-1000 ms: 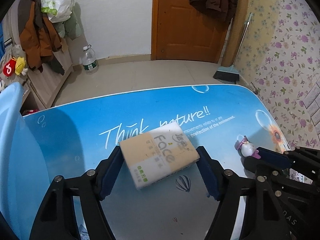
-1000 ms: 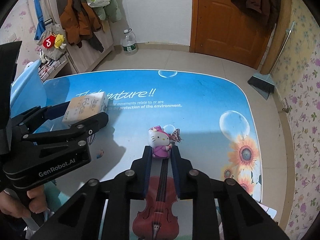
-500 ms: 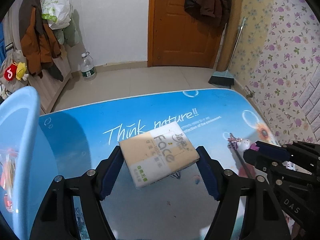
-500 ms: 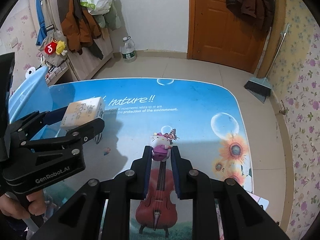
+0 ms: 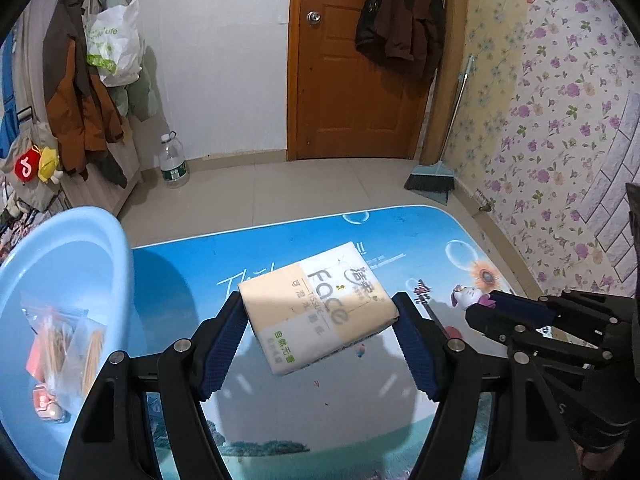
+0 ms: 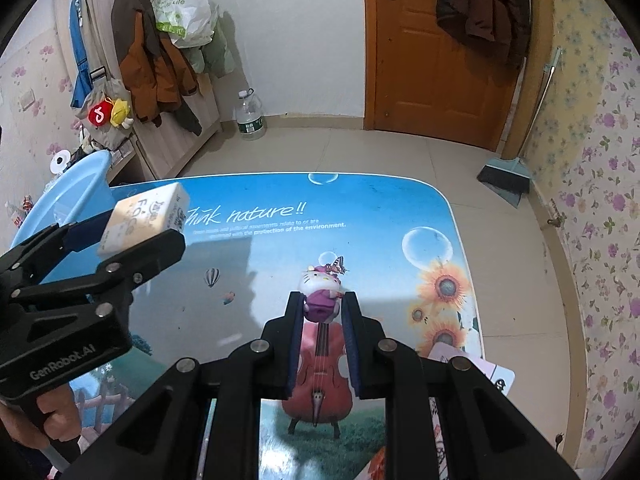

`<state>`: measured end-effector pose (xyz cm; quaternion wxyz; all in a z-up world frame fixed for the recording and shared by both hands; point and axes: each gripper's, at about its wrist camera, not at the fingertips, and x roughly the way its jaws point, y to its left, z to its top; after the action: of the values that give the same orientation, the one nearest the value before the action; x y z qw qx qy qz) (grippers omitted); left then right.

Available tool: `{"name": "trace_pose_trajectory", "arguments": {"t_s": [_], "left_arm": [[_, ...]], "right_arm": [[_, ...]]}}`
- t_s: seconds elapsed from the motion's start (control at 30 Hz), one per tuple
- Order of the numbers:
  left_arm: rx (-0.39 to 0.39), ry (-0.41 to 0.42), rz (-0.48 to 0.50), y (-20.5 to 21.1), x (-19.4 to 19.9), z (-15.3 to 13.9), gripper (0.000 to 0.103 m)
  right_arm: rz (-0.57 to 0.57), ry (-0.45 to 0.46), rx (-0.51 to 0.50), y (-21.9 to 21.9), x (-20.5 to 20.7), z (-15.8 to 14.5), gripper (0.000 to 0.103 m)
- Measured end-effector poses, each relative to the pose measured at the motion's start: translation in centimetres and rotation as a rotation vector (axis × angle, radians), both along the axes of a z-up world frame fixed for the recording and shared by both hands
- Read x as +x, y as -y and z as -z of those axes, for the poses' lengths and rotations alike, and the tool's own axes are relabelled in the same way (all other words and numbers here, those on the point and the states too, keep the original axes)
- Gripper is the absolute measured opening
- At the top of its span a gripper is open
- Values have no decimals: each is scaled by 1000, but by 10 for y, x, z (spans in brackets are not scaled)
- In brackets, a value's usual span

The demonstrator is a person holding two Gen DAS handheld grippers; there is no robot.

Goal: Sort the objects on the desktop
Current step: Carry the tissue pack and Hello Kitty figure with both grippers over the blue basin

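Note:
My left gripper (image 5: pixel 320 320) is shut on a beige and white tissue pack (image 5: pixel 318 308) and holds it tilted in the air above the blue picture table (image 5: pixel 280 420). From the right wrist view the same tissue pack (image 6: pixel 144 218) shows at the left in the left gripper (image 6: pixel 132 228). My right gripper (image 6: pixel 322 308) is shut on a small cat figurine in a purple dress (image 6: pixel 320 294), lifted off the table. The figurine (image 5: pixel 468 294) and the right gripper's black fingers (image 5: pixel 520 312) show at the right of the left wrist view.
A light blue plastic basin (image 5: pixel 60 280) stands at the table's left with several small packets in it (image 5: pixel 60 360). Cards (image 6: pixel 472 364) lie at the table's near right corner. A broom (image 6: pixel 506 176), a water bottle (image 6: pixel 250 116) and hanging coats (image 6: pixel 160 60) are beyond the table.
Both grippers have risen with their loads: the table has dropped lower in both views. The blue basin has come into the left wrist view at the left.

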<state>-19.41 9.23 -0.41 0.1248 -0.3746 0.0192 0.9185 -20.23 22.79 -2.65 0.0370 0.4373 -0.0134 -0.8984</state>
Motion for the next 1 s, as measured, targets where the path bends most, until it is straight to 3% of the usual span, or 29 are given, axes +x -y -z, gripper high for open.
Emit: {"name": "trace_pose_trajectory", "arguments": {"t_s": [1.0], "left_arm": [[43,-150,-38,52,83,-76,71]], "right_arm": [[5,-108,-6,41,68,-64,20]]}}
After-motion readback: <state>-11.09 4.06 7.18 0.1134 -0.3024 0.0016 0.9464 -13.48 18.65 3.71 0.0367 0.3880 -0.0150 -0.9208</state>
